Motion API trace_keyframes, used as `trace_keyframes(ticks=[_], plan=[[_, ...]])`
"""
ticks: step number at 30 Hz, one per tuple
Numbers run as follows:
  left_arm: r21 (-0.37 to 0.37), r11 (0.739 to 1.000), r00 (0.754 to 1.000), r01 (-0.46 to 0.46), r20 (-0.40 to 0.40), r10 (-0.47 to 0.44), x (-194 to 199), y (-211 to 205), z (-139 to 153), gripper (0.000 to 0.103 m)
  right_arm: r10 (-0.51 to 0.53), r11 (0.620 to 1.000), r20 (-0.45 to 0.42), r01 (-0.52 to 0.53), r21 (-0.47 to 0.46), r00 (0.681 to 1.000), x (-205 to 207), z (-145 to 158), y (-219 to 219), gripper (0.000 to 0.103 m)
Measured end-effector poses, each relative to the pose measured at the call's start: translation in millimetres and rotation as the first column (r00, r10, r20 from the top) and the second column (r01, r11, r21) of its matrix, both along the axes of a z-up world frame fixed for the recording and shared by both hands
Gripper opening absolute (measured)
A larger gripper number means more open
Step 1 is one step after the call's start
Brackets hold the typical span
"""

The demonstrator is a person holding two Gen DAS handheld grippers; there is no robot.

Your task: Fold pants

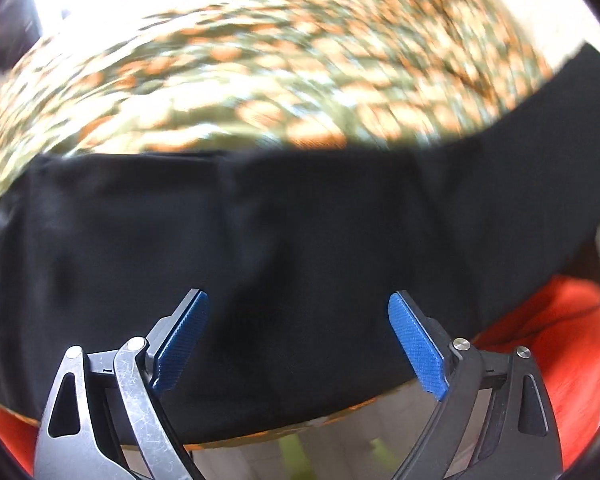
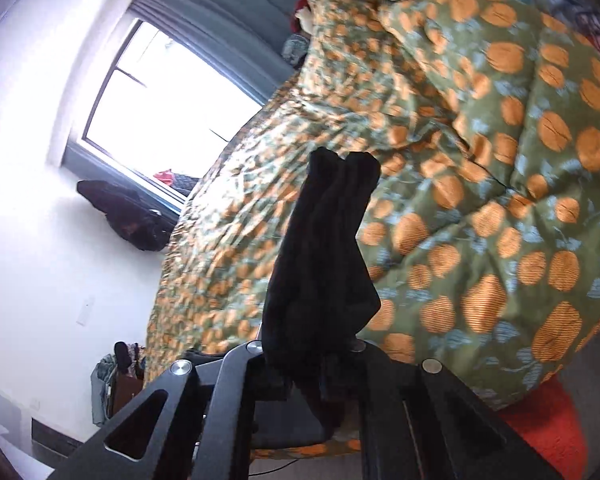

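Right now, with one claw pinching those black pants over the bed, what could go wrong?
The right claw grips only a bunched end of the black pants, so the cloth might slip free as it is lifted. The left claw stands open above the pants, holding nothing, so that side could drag or crease. The pants also lie near the edge of the pumpkin-print quilt and may slide off the bed.

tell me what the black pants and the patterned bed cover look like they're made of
Pants: a thin matte black woven or knit fabric, it seems; they drape limply and bunch into soft folds in the right gripper, with no sheen.
Bed cover: looks like a padded quilted textile, printed green with orange rounds; puffy with stitched creases.
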State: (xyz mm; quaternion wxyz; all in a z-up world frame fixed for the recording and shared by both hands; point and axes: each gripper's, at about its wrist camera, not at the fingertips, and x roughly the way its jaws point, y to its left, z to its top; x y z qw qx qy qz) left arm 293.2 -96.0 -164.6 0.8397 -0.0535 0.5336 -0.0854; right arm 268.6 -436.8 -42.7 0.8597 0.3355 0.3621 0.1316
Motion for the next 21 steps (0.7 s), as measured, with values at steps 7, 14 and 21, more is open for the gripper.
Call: trace_keyframes(ticks=[7,14,21], plan=[[-0.071,0.945,0.944,-0.319,0.066,0.323,-17,148,34,0.093,0.276,0.958,0.111,-0.264,-0.111,0.955,17,26,199,0.009],[-0.080,0.893,0.897,-0.443,-0.025,0.442,-70,219,0,0.092,0.535,0.748,-0.088,-0.519,-0.413,0.840,3,-128,386,0.023],[-0.172,0.937,0.947,-0.304,0.049,0.317,-92,190,5,0.081,0.696,0.545,-0.114,-0.624,-0.560,0.709,-73,-140,373,0.077]])
